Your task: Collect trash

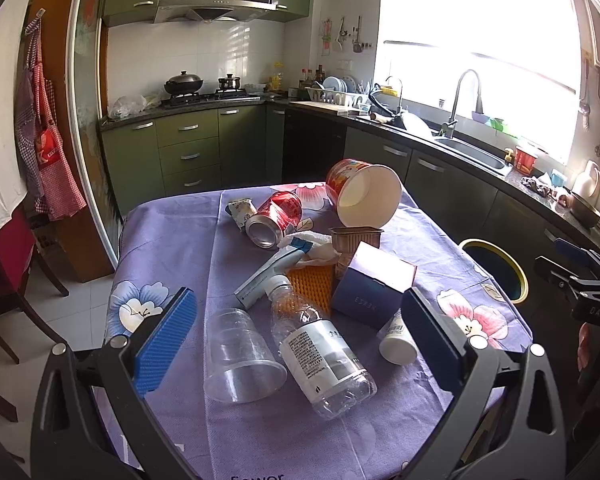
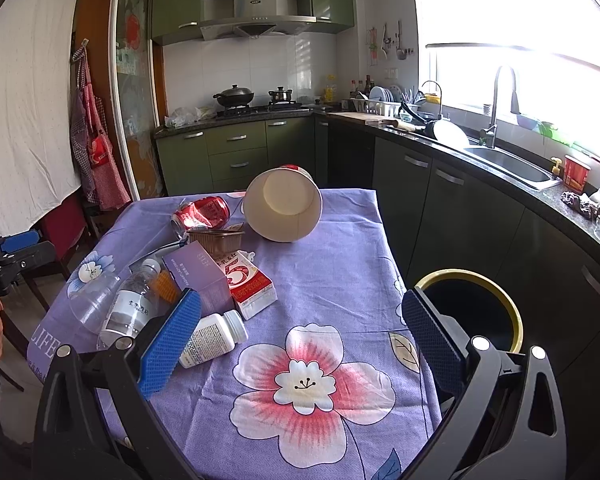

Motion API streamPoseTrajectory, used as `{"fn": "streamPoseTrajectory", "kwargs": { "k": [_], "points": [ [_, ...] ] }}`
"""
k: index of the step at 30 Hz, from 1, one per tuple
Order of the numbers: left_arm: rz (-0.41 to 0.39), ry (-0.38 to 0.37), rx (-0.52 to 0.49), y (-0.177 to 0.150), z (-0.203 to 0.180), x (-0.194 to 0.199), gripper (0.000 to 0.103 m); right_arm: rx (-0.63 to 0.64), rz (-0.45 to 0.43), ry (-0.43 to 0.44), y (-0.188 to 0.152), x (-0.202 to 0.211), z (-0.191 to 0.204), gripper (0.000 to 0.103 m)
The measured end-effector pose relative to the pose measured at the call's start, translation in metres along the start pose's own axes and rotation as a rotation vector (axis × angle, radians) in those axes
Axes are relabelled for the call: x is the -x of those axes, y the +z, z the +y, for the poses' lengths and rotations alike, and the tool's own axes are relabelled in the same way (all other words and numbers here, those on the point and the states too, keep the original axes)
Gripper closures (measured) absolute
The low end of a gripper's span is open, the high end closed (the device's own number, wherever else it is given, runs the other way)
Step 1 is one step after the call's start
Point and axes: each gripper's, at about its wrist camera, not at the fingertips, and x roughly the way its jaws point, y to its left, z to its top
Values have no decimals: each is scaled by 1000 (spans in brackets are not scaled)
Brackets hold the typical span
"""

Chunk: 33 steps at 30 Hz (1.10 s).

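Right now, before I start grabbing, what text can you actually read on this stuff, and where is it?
"5": red and white carton.
"LIFE": tablecloth edge.
"DAS": right gripper body, seen from the left wrist.
"K": red apron.
Purple box: mirrored lettering, unclear.
Water bottle label and white pill bottle label: print too small to read.

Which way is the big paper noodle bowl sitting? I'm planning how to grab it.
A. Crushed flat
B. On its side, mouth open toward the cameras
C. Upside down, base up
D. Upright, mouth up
B: the paper noodle bowl lies tipped on its side on the purple tablecloth, and both wrist views look straight into its pale, empty inside, with the red printed wall showing behind the rim.
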Motion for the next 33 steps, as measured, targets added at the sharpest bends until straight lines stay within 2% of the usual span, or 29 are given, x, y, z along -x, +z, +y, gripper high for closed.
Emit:
{"fn": "streamPoseTrajectory", "kwargs": {
  "k": [33],
  "points": [
    [19,-15,-6,-2,-3,-4,6,-5,6,2,-6,-7,0,4]
  ]
}}
